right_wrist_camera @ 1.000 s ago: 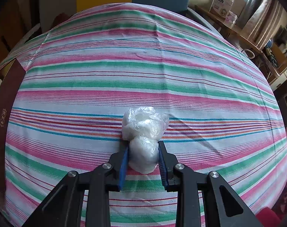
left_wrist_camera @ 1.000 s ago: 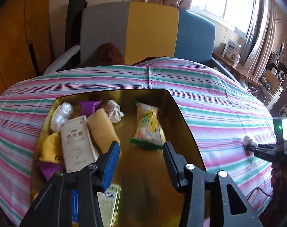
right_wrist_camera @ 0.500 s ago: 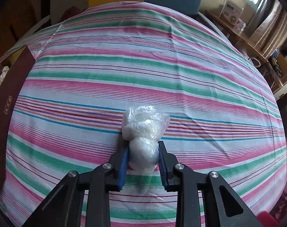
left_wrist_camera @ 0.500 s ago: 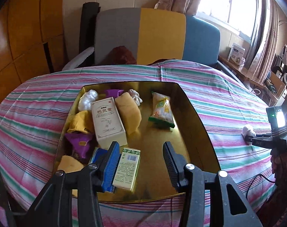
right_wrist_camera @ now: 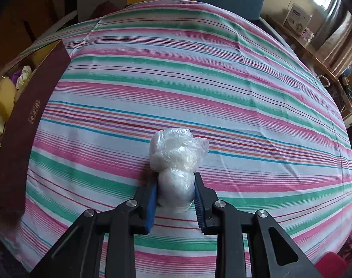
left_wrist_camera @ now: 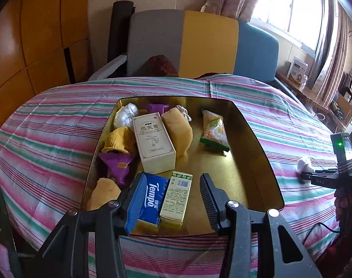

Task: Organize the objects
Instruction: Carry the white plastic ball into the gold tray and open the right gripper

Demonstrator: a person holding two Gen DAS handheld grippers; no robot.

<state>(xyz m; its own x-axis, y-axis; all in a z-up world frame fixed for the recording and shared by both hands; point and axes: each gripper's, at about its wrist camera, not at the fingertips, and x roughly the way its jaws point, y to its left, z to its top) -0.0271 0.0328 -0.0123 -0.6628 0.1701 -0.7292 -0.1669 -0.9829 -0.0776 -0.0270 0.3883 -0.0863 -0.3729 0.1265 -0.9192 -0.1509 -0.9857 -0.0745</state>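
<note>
A gold-lined box (left_wrist_camera: 257,143) sits on the striped tablecloth (left_wrist_camera: 60,139) and holds a cream carton (left_wrist_camera: 154,143), a blue Tempo tissue pack (left_wrist_camera: 152,199), a green-white carton (left_wrist_camera: 177,197), a snack packet (left_wrist_camera: 214,129), yellow and purple wrapped pieces and a white plastic bundle (left_wrist_camera: 125,115). My left gripper (left_wrist_camera: 173,199) hovers open over the box's near end, nothing between its fingers. My right gripper (right_wrist_camera: 176,197) is shut on a white plastic-wrapped bundle (right_wrist_camera: 176,157) above the cloth, right of the box's maroon wall (right_wrist_camera: 30,120). That bundle (left_wrist_camera: 304,164) and the right gripper show at the left view's right edge.
A grey, yellow and blue chair back (left_wrist_camera: 199,44) stands behind the table. A wooden wall (left_wrist_camera: 25,34) is at the left. A shelf with a white carton (left_wrist_camera: 297,68) runs under the window at the right. Bare striped cloth (right_wrist_camera: 199,81) spreads right of the box.
My left gripper has pulled back toward the box's near edge, so the whole box now shows. My right gripper has shifted left toward the box, still holding the bundle.
</note>
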